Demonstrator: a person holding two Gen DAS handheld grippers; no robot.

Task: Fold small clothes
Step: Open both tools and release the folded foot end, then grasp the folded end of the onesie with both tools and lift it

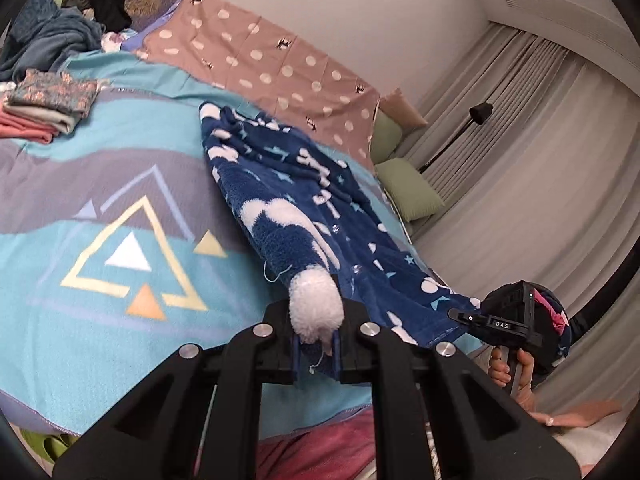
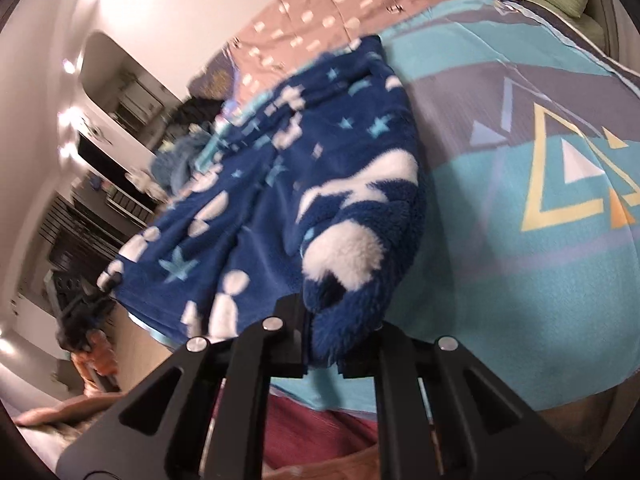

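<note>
A dark blue fleece garment (image 1: 296, 184) with white shapes and pale stars lies lengthwise on the turquoise patterned blanket (image 1: 120, 200). My left gripper (image 1: 316, 344) is shut on a white fluffy corner of its near hem and holds that corner slightly off the blanket. My right gripper (image 1: 460, 316), in a person's hand (image 1: 516, 368), pinches the other near corner at the right. In the right wrist view, that right gripper (image 2: 340, 344) is shut on a thick blue fold of the garment (image 2: 280, 184). The left gripper's side is blurred there.
A stack of folded clothes (image 1: 48, 108) sits far left on the blanket, with a heap of unfolded clothes (image 1: 60, 28) behind it. A pink dotted sheet (image 1: 260, 60) covers the bed's far side. Green pillows (image 1: 412, 192), a floor lamp (image 1: 480, 114) and curtains (image 1: 540, 140) stand to the right.
</note>
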